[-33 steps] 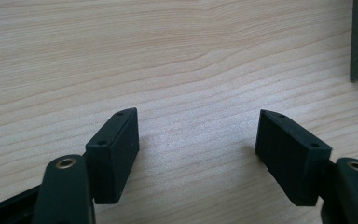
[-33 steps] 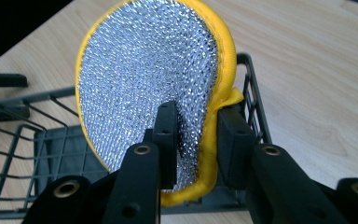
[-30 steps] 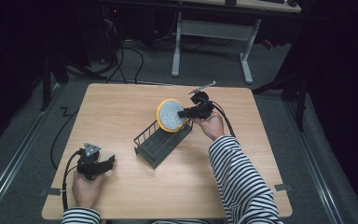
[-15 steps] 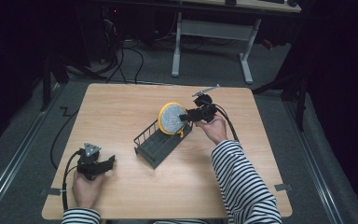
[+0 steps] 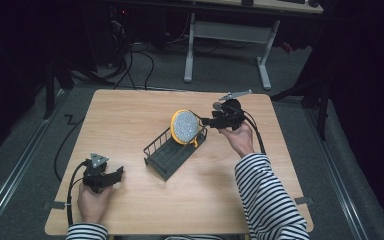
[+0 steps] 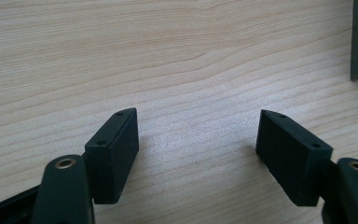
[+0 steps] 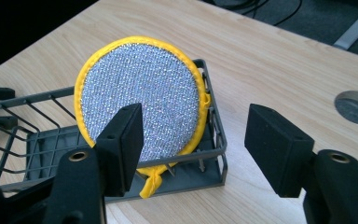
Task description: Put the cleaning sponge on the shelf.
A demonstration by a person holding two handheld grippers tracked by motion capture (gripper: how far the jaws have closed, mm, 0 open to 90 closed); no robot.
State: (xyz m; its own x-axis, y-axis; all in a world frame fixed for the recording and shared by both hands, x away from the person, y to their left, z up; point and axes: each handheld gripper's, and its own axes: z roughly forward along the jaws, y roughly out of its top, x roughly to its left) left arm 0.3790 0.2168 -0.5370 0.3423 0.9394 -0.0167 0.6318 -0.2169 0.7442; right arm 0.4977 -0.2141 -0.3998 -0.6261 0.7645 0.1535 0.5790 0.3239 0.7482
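The left gripper (image 5: pixel 111 175) rested on the pale wooden table (image 5: pixel 130 115) well to the near left of the dark grey wire rack (image 5: pixel 172 149), held in the person's left hand (image 5: pixel 93 202); in the left gripper view its jaws stood wide apart over bare wood, pinching nothing, with a corner of the rack at the far right edge. The rack lay slantwise near the middle of the table, and at its far right end the round silver mesh scouring pad with a yellow fabric rim (image 5: pixel 184 126) stood on edge, leaning against the rack's end wall. Just to the right of the rack, the right gripper (image 5: pixel 203 120) pointed at the pad; in the right gripper view its jaws were spread and apart from the pad, gripping nothing. The pad (image 7: pixel 142 95) looked light, soft and pliable, its woven metallic face rough rather than slippery, so it would likely bend under a pinch and not break. The best hold seemed the upper stitched rim, clear of the wires; the small yellow loop (image 7: pixel 150 182) at its bottom sat too close to the rack.
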